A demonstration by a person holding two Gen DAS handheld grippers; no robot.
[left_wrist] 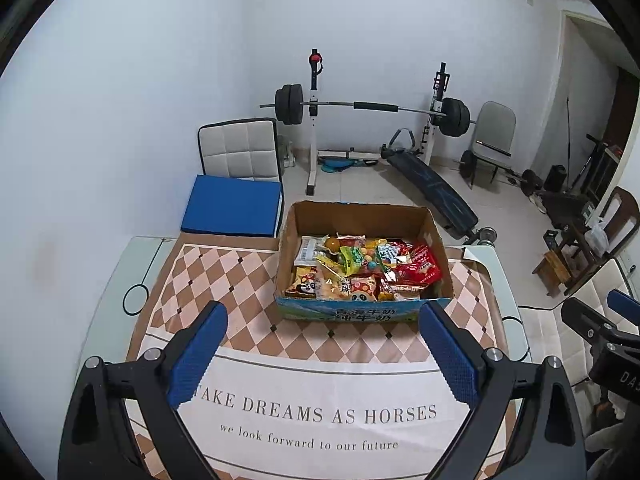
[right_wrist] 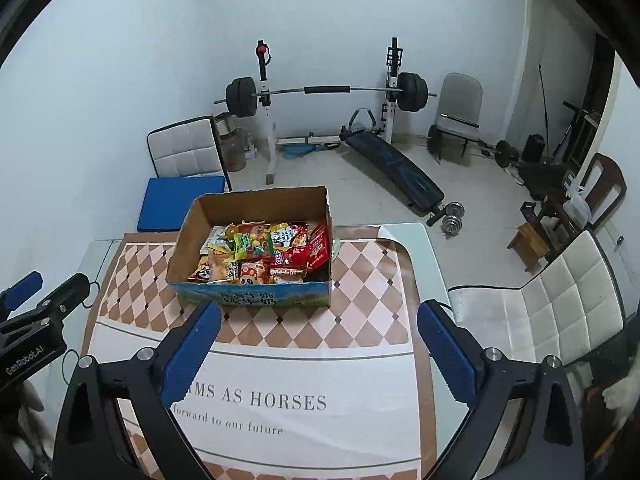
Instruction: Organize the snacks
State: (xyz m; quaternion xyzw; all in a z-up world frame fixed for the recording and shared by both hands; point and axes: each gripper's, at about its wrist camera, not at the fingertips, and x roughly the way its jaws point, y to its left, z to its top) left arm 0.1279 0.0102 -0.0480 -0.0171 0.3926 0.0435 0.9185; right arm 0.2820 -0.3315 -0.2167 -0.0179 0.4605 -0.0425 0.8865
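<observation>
Gaping wide, the jaws of the left gripper (left_wrist: 323, 332) hang above the printed cloth (left_wrist: 320, 392) with nothing between the blue pads (left_wrist: 198, 354). The right gripper (right_wrist: 318, 330) stands the same way, jaws well apart and empty, over the same cloth.

Beyond both, a cardboard box (left_wrist: 362, 218) sits on the checkered part of the cloth, on the tabletop (left_wrist: 508, 292). It is open at the top and filled with snack packets (left_wrist: 366, 268): red bags at the right, yellow and orange ones at the left, panda-marked packs at the near wall.

From the left wrist, the box lies just right of centre, its near wall between the finger tips, and the full line "TAKE DREAMS AS HORSES" can be read. The right gripper's body shows at the far right edge of that view. From the right wrist, the box lies left of centre, with the left fingertip overlapping its near corner; only part of the lettering shows, and the left gripper shows at the left edge. Only this view shows a white padded chair (right_wrist: 560, 304) beside the tabletop's right edge.

Behind the tabletop, both views show a blue cushion (left_wrist: 234, 210), a barbell rack (left_wrist: 360, 108) and a slanted bench (left_wrist: 434, 188).
</observation>
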